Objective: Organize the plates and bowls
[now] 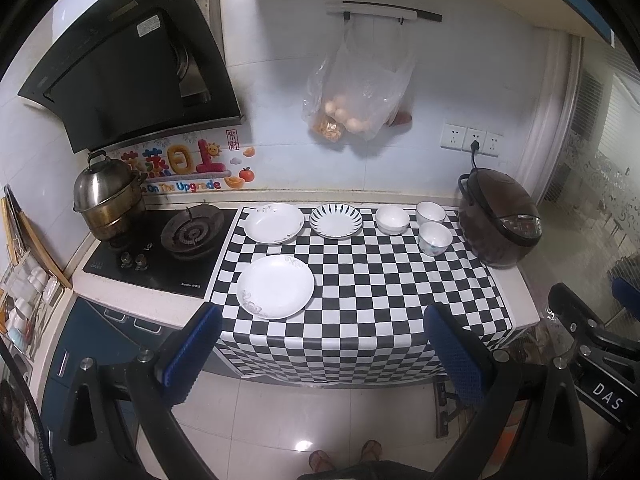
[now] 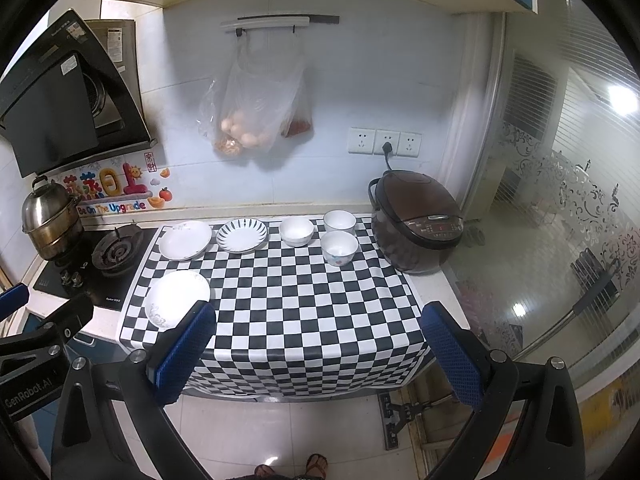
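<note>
left wrist view takes in the whole hood [image 1: 124, 64] and the cabinet fronts below the stove [image 1: 160, 248], with the right gripper's frame at its right edge; right wrist view shows instead the glass door [image 2: 560, 200] beside the cooker [image 2: 416, 220] and the other tool's blue tip at its left edge. the left gripper [image 1: 324, 350] is spread wide with nothing between its blue pads, held back from the counter's front edge over the floor. the right gripper [image 2: 320, 350] is likewise wide apart and empty, off the front edge. on the checked cloth [image 1: 360, 300] the big plate [image 1: 276, 286] lies alone near the front left, close to the cloth's left edge and the stove. along the back sit a white plate [image 1: 274, 223], just beside it a striped plate [image 1: 336, 221], then a bowl [image 1: 392, 219], and two cups, the far cup [image 1: 430, 212] and the near cup [image 1: 435, 238], close together and next to the cooker. the middle and front right of the cloth are bare, and the cloth hangs over the front edge. a steel pot [image 1: 106, 196] stands on the left burner, a bag [image 1: 360, 92] with eggs hangs on the wall above the plates, and the cooker's plug sits in the sockets [image 1: 472, 142]. the cooker bounds the right side and the stove the left.
</note>
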Tool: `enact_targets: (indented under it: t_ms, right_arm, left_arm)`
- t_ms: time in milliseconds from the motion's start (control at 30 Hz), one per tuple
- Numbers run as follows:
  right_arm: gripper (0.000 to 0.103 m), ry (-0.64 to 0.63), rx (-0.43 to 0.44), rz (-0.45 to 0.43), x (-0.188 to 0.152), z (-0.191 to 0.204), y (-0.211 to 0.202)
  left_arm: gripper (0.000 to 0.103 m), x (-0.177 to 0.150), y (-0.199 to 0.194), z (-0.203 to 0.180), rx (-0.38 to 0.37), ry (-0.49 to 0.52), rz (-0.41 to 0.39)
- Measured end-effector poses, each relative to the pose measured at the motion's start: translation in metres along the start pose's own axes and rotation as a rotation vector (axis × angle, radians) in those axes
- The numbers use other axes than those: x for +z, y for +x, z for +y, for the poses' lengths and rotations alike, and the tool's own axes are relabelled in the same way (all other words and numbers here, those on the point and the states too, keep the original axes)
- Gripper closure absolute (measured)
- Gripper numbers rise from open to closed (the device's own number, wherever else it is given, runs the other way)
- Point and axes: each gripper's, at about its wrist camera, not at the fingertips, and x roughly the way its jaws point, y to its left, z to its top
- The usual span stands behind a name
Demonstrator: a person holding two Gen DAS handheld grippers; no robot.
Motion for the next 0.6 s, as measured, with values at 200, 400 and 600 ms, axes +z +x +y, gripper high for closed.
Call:
enact_targets:
  t_ms: [200,400,600]
  right_arm:
    - [0.000,-0.003,-0.002,-0.003,0.0012,0.0003,0.0003]
    - [0.000,-0.001,-0.003,-0.006,0.0026,0.0004,0.0006]
    - [0.000,-0.002,-0.003,-0.005,0.0030,0.0007,0.0009]
  left_arm:
    - [0.000,-0.0008,-0.0002,0.0012,-0.002,0.000,-0.001]
    - [0.000,-0.0016,-0.0005,0.0019,-0.003,0.001,-0.003]
    - [0.000,0.0030,0.0008,0.0007,-0.004,-0.001,-0.003]
